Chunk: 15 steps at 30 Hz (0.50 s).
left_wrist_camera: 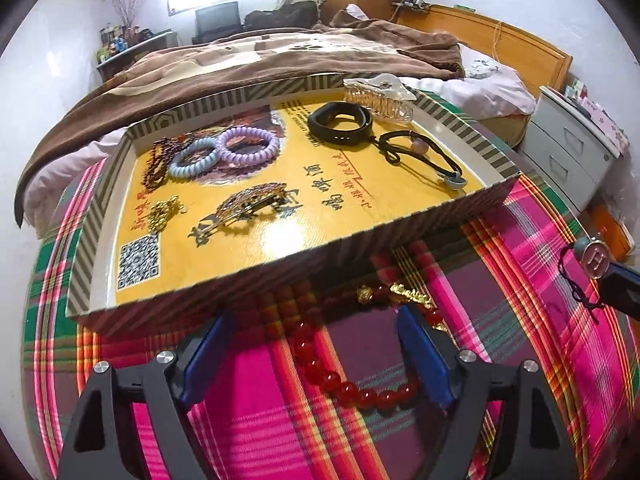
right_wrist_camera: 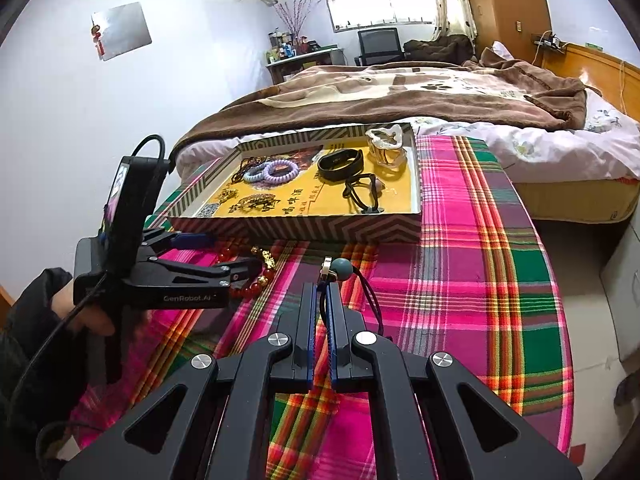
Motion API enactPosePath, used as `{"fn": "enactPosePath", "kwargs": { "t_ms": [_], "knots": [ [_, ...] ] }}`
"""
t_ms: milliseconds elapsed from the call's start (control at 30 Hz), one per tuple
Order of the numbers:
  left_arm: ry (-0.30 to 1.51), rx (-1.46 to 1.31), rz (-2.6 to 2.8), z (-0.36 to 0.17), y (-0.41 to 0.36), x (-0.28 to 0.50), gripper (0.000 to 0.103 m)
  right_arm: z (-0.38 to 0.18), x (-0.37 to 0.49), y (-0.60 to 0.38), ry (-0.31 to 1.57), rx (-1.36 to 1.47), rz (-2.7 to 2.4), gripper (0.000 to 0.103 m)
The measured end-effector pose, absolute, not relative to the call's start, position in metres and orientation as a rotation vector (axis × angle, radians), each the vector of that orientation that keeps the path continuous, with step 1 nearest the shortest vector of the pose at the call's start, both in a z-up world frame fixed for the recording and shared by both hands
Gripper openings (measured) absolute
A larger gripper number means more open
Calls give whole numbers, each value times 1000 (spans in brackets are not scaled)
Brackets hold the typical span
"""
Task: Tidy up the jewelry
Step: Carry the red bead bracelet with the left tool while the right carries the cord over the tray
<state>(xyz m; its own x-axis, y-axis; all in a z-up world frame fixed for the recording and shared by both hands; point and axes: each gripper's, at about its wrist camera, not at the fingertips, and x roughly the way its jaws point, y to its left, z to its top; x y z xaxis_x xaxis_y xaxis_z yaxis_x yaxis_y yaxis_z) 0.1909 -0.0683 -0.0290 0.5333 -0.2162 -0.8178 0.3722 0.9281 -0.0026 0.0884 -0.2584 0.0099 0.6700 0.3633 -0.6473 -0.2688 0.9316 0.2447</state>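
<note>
- On the plaid cloth [left_wrist_camera: 520, 248] just this side of the tray [left_wrist_camera: 280, 276], the left gripper [left_wrist_camera: 316, 344] stands with its jaws wide apart and nothing pinched in them.
- Between its two blue fingers [left_wrist_camera: 424, 356] lies the red bead bracelet [left_wrist_camera: 344, 384], resting on the cloth; the pads are not pressing it. Its gold charm [left_wrist_camera: 408, 296] sits past the fingertips, near the tray's front wall.
- To the right of those fingers, the right gripper [right_wrist_camera: 320, 292] is closed tight on a dark cord tie [right_wrist_camera: 372, 300], whose grey-green bead and small metal tag [left_wrist_camera: 594, 258] stick out beyond the fingertips, held clear of the cloth as far as I can judge.
- Beyond both pairs of fingers, the tray already holds a good share: a purple coil tie [left_wrist_camera: 250, 146] and a pale blue coil tie [left_wrist_camera: 194, 158] touching one another, dark beads [left_wrist_camera: 160, 160] beside them, a gold trinket [left_wrist_camera: 162, 212], an ornate barrette [left_wrist_camera: 248, 208], a black band [left_wrist_camera: 340, 122], a black elastic [left_wrist_camera: 420, 152] and a clear claw clip [left_wrist_camera: 380, 98] at the far rim.
- By my reckoning the sorting is well along: most pieces are in the tray, and what I can see left out are the red bracelet and the cord tie in the right fingers.
- Both of those have yet to go over the tray's front wall.
</note>
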Motion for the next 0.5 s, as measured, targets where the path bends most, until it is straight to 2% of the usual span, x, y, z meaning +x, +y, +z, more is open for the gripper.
{"fn": "enactPosePath", "kwargs": {
  "t_ms": [67,333,500],
  "knots": [
    [939,183,-388,-24,-70,190,11,9,88,-257,759,134,360,4],
    [939,167,-449,-17,-75,178,9,13,86,-253,753,124,360,4],
    [844,99,-473,23,-63,165,9,24,87,-253,726,120,356,4]
  ]
}}
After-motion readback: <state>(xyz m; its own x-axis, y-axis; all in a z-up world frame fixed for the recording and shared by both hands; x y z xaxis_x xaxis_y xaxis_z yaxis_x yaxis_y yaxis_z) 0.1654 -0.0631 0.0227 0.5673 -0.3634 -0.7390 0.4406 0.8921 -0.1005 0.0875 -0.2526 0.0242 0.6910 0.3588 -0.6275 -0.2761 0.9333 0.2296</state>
